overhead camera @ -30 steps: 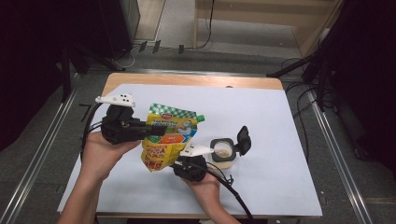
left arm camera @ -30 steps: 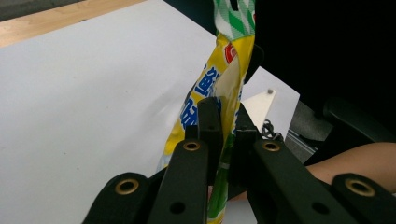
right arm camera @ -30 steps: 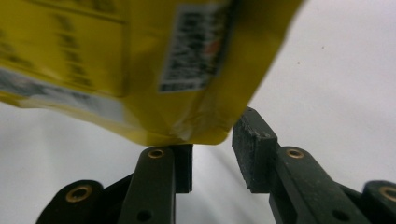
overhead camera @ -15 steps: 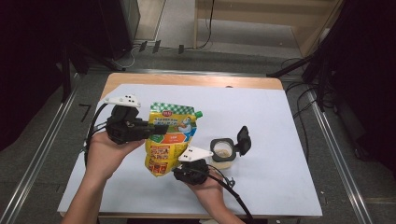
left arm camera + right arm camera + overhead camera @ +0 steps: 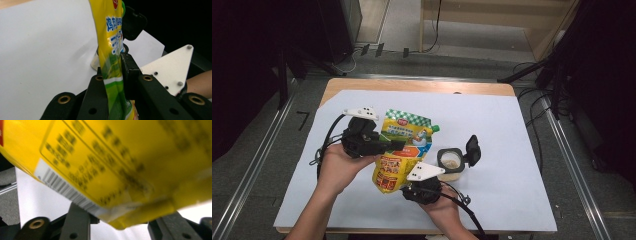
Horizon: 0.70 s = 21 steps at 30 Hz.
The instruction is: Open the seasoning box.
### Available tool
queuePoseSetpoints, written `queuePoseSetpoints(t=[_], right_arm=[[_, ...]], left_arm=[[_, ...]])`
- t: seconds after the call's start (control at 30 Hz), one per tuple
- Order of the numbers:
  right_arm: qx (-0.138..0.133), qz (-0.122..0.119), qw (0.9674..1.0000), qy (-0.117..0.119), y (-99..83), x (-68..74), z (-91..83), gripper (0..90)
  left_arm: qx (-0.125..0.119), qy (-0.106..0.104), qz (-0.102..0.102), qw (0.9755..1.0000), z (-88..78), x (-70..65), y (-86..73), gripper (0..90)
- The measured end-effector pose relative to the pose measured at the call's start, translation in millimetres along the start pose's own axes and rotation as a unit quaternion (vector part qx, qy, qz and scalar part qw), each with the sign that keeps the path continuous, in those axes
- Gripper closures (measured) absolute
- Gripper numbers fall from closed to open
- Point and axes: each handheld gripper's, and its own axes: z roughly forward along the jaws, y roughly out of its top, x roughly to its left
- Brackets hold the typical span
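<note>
A yellow and green stand-up pouch (image 5: 404, 150) hangs tilted over the white sheet. My left gripper (image 5: 398, 145) comes in from the left and is shut on the pouch's middle; in the left gripper view its black jaws pinch the pouch (image 5: 112, 37) edge-on. My right gripper (image 5: 410, 176) sits just below the pouch's bottom. Its jaws have just been opening and now stand wide apart in the right gripper view, with the pouch's barcode corner (image 5: 105, 170) hanging between them. I see no pad pressing on it.
A small clear jar (image 5: 451, 162) of beige powder stands right of the pouch, its black flip lid (image 5: 472, 149) open. The white sheet (image 5: 512, 150) covers a wooden table (image 5: 412, 86). Dark stands and cables ring the table.
My left gripper has carried the pouch a little to the right and toward the person. My right hand has shifted slightly under the pouch's bottom.
</note>
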Motion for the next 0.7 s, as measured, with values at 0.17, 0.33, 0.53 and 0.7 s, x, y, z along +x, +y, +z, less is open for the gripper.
queuePoseSetpoints(t=[0.17,0.33,0.53,0.7], right_arm=[[-0.003,0.003,1.0000,0.004,-1.7,2.3,-0.2,63.1],[-0.010,0.007,0.9998,0.018,-0.3,4.5,-1.9,62.3],[-0.017,0.010,0.9992,0.034,2.5,8.8,-5.6,62.0],[-0.018,0.017,0.9987,0.045,3.7,11.2,-8.1,61.1]], left_arm=[[-0.001,0.005,-0.001,1.0000,7.8,-1.2,0.3,84.6],[0.000,0.001,-0.008,1.0000,14.9,-0.2,0.9,83.8],[0.008,0.006,0.002,0.9999,26.4,-2.5,1.1,81.2],[0.015,0.007,0.001,0.9999,33.7,-4.0,0.2,80.7]])
